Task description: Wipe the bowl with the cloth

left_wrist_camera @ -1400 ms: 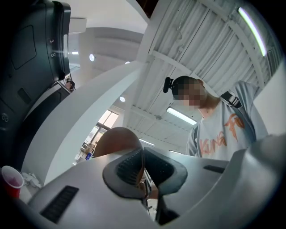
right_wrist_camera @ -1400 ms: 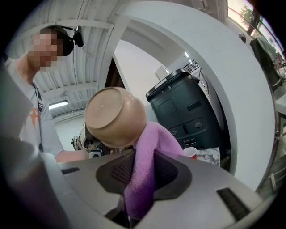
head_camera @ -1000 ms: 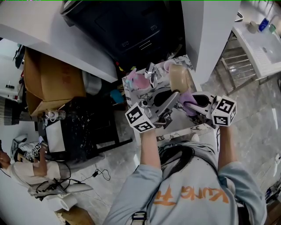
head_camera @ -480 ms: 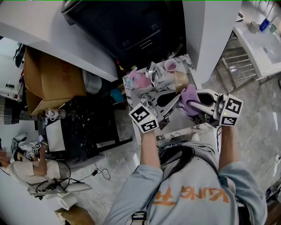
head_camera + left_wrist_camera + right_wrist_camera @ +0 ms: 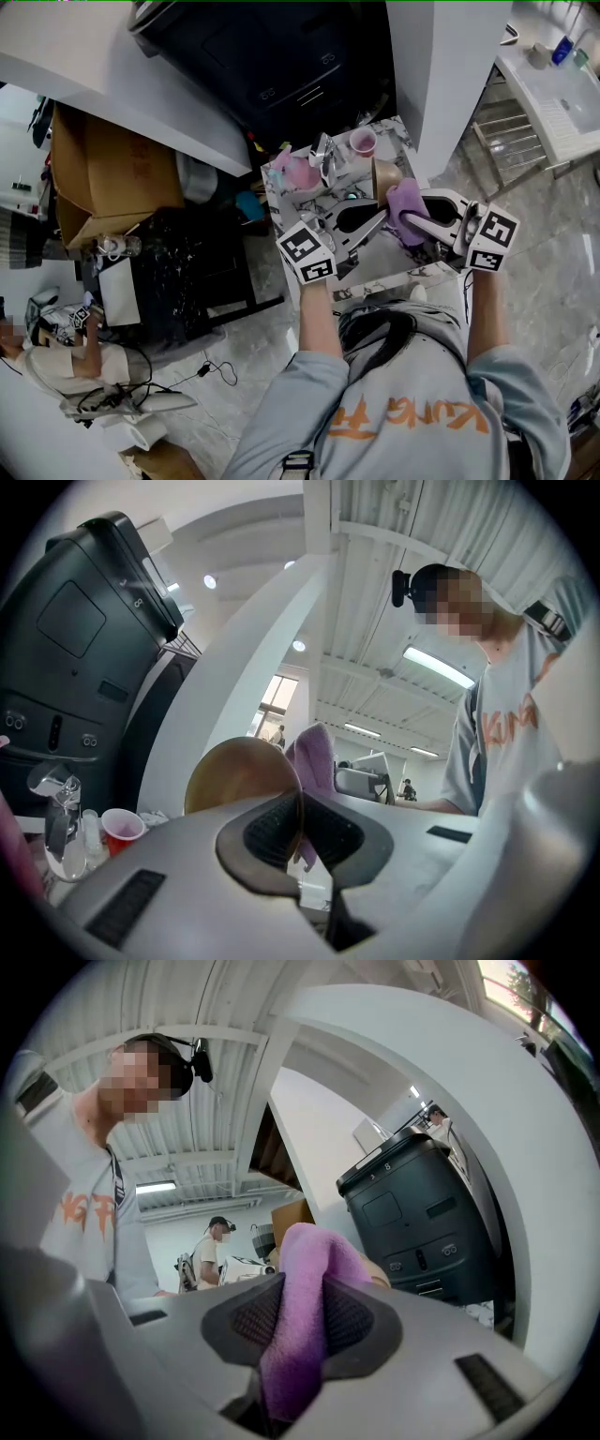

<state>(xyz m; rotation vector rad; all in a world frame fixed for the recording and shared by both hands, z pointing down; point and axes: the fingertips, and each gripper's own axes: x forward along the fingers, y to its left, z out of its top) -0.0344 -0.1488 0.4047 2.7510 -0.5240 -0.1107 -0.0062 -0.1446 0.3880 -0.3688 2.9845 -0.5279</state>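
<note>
Pinching the bowl (image 5: 382,175) by its rim, the left hand-held gripper (image 5: 298,829) is shut tight and holds it up on edge over the worktop (image 5: 386,264). The right hand-held gripper (image 5: 298,1324) squeezes the purple cloth (image 5: 405,198), just beside the bowl at its 4 o'clock in the head view. I think wiping means pushing toward 10 o'clock.

There were one bowl (image 5: 384,174), one cloth (image 5: 405,200), one cup (image 5: 362,142), one black machine (image 5: 272,56) and two tongs: left tongs (image 5: 298,819), right tongs (image 5: 300,1321).

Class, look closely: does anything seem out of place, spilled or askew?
Nothing stands out. The bowl is on edge only because the left tool grips its rim; the right tool holds the cloth beside it.
</note>
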